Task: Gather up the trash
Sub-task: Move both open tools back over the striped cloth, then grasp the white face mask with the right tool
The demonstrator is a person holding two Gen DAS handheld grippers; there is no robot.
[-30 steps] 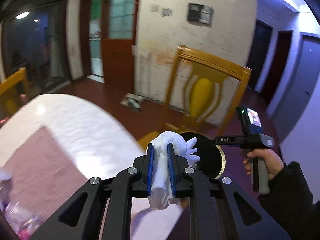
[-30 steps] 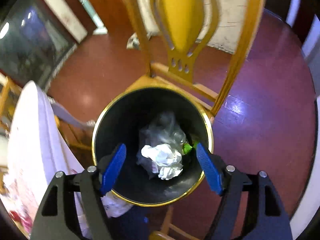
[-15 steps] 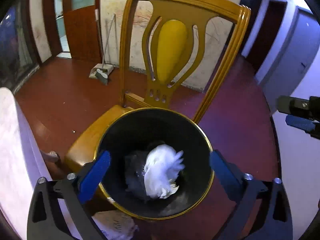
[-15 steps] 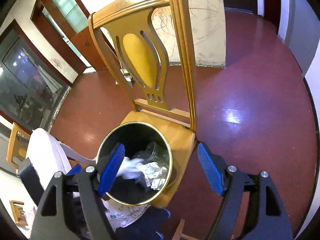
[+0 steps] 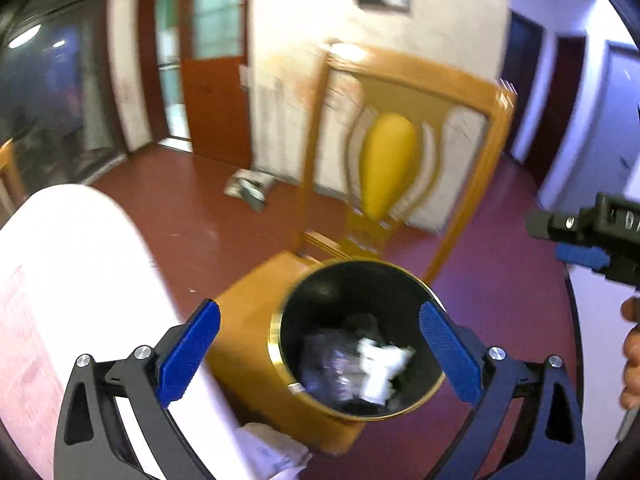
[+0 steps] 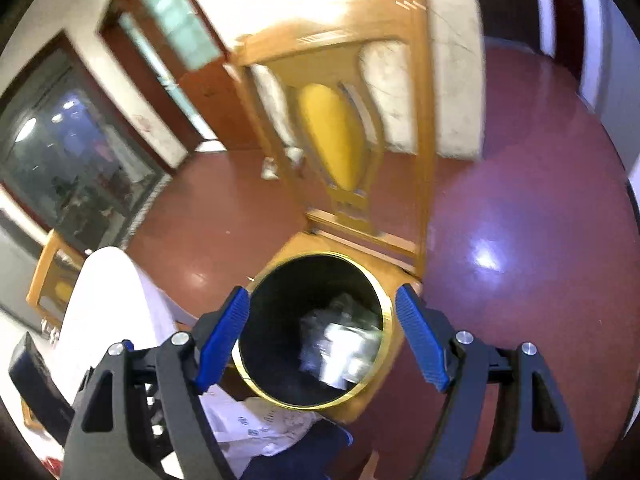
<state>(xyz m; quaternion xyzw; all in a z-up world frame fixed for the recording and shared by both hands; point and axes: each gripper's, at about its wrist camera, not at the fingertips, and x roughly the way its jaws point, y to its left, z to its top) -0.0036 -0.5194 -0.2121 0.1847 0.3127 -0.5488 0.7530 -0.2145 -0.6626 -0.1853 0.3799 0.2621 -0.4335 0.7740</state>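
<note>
We hold our left gripper (image 5: 318,350) spread wide and empty above the black bin (image 5: 416,280) on the yellow chair (image 5: 244,320); crumpled white paper (image 5: 380,364) lies inside. Our right gripper (image 6: 322,338), likewise agape, hovers over the same bin.

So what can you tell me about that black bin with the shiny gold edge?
The bin is round, black inside, with a shiny gold rim. It stands upright on the seat of a yellow wooden chair, beside the white-covered table. Crumpled white paper and clear plastic trash lie at the bottom. Nothing else touches it.
</note>
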